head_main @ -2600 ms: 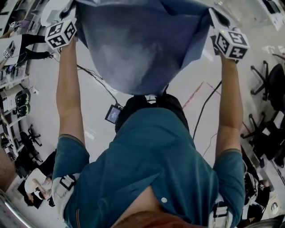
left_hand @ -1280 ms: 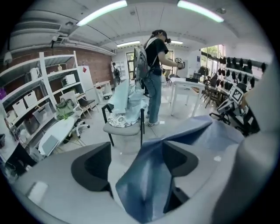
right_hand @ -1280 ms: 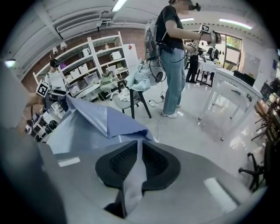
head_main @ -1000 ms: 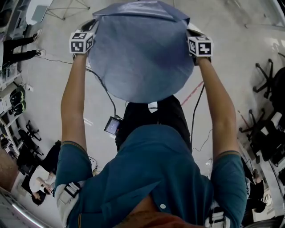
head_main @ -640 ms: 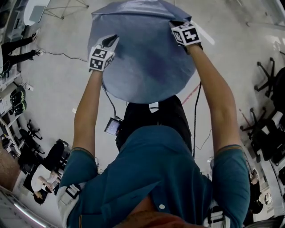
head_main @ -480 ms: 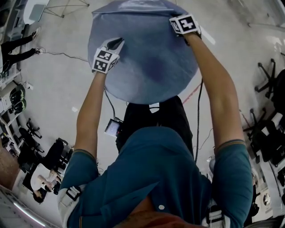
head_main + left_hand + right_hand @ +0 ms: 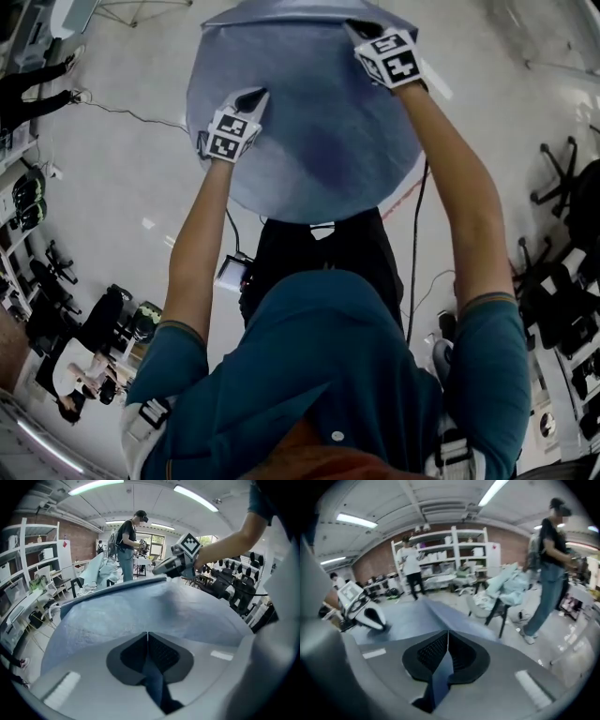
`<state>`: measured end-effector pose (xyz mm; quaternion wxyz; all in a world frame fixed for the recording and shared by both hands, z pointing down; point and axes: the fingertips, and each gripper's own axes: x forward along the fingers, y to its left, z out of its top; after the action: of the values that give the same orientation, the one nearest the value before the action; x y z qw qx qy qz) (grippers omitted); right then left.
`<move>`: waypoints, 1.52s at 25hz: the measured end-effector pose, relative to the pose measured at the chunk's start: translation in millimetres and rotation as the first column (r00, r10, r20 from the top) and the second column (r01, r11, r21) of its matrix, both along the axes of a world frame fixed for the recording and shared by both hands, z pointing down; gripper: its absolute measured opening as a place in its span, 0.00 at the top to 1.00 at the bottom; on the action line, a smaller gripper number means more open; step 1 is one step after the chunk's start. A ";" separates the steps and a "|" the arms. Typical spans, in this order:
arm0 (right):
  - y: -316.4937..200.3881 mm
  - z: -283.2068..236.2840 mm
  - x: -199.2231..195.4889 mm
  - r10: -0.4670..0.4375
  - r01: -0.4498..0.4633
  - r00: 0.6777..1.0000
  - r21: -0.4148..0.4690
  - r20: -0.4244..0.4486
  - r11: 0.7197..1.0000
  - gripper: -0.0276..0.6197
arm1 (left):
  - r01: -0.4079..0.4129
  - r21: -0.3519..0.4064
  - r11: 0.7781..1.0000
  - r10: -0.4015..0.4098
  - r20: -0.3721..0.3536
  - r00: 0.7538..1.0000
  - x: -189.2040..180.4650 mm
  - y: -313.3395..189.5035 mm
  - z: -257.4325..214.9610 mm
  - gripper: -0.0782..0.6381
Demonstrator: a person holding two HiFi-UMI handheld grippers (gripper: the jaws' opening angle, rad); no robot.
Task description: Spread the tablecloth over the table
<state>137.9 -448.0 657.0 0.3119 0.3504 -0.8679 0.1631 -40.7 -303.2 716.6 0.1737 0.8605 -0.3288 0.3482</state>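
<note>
A blue-grey tablecloth lies draped over a round table and hides its top. My left gripper rests on the cloth inside its left edge. In the left gripper view, the left gripper has its pads together with a strip of tablecloth caught between them. My right gripper is at the far right rim of the table. In the right gripper view, the right gripper is shut on a fold of the tablecloth. Each view shows the other gripper across the cloth.
A person stands beyond the table, near a chair heaped with pale fabric. Shelving lines the brick back wall. Office chairs stand at the right, and a cable trails over the floor by my legs.
The cloth, earlier held up in the air, now lies over the table. My left gripper left the cloth's left edge and moved inward onto it. My right gripper shifted toward the far rim.
</note>
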 end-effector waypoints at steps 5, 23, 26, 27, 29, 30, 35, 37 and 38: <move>-8.8 56.9 -41.6 -0.099 0.098 0.995 -0.285 0.011 0.953 0.93 | -0.007 0.041 0.999 0.006 0.030 1.000 2.5 1.6 0.9 0.88; -7.1 -1.8 -17.8 0.158 -0.144 0.984 -0.158 0.080 0.977 0.93 | -0.027 0.083 0.996 0.023 0.049 0.999 0.1 3.9 6.3 0.89; 89.0 32.9 5.8 0.172 -0.182 0.983 -0.213 -0.067 0.960 0.93 | -0.030 0.085 0.996 0.026 0.048 0.999 -0.9 4.8 5.5 0.89; 110.9 43.5 18.3 0.206 -0.226 0.973 -0.225 -0.107 0.948 0.93 | -0.031 0.088 0.996 0.026 0.050 0.998 -2.8 4.6 5.9 0.89; 136.3 56.3 39.7 0.281 -0.305 0.950 -0.207 -0.138 0.929 0.93 | -0.031 0.098 0.995 0.026 0.057 0.998 -7.1 3.4 6.4 0.89; 140.9 58.3 45.4 0.308 -0.328 0.943 -0.181 -0.129 0.927 0.93 | -0.030 0.105 0.994 0.024 0.062 0.998 -8.5 2.6 6.3 0.89; 128.8 58.2 47.1 0.330 -0.341 0.938 -0.113 -0.103 0.933 0.93 | -0.002 0.112 0.994 -0.005 0.059 0.998 -8.9 -6.7 6.5 0.89; 120.5 58.0 49.1 0.333 -0.345 0.937 -0.130 -0.104 0.930 0.93 | 0.005 0.094 0.996 -0.010 0.049 0.999 -7.8 -13.9 6.7 0.89; 115.3 57.6 49.8 0.336 -0.347 0.936 -0.136 -0.101 0.928 0.93 | 0.008 0.084 0.996 -0.012 0.046 0.999 -7.1 -18.1 5.3 0.89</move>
<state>187.7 -332.8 714.6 0.3372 0.4773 -0.7662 0.2671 -47.9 -321.3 721.9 0.1316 0.8571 -0.3512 0.3530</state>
